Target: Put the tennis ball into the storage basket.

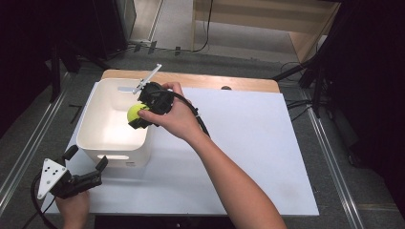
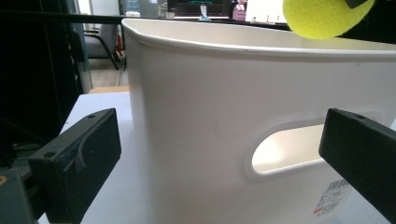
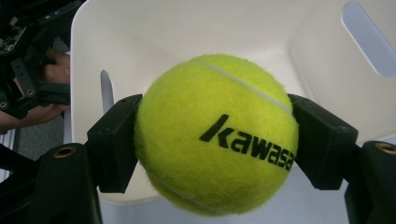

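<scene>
A yellow tennis ball (image 1: 135, 112) (image 3: 217, 133) with black lettering is clamped between the jaws of my right gripper (image 1: 138, 116) (image 3: 217, 140), which holds it over the right rim of a white plastic bin (image 1: 102, 138) (image 3: 163, 37). The ball (image 2: 324, 16) also peeks above the bin's rim (image 2: 261, 46) in the left gripper view. My left gripper (image 1: 86, 160) (image 2: 224, 158) stands open near the table's front left corner, jaws spread wide and facing the bin's near wall with its handle slot (image 2: 285, 151). Nothing lies between them.
The bin stands at the left of a white board (image 1: 248, 148) laid on a wooden table (image 1: 191, 78). Inside, the bin looks empty. Dark stands and cables (image 1: 305, 76) flank the table at right and left.
</scene>
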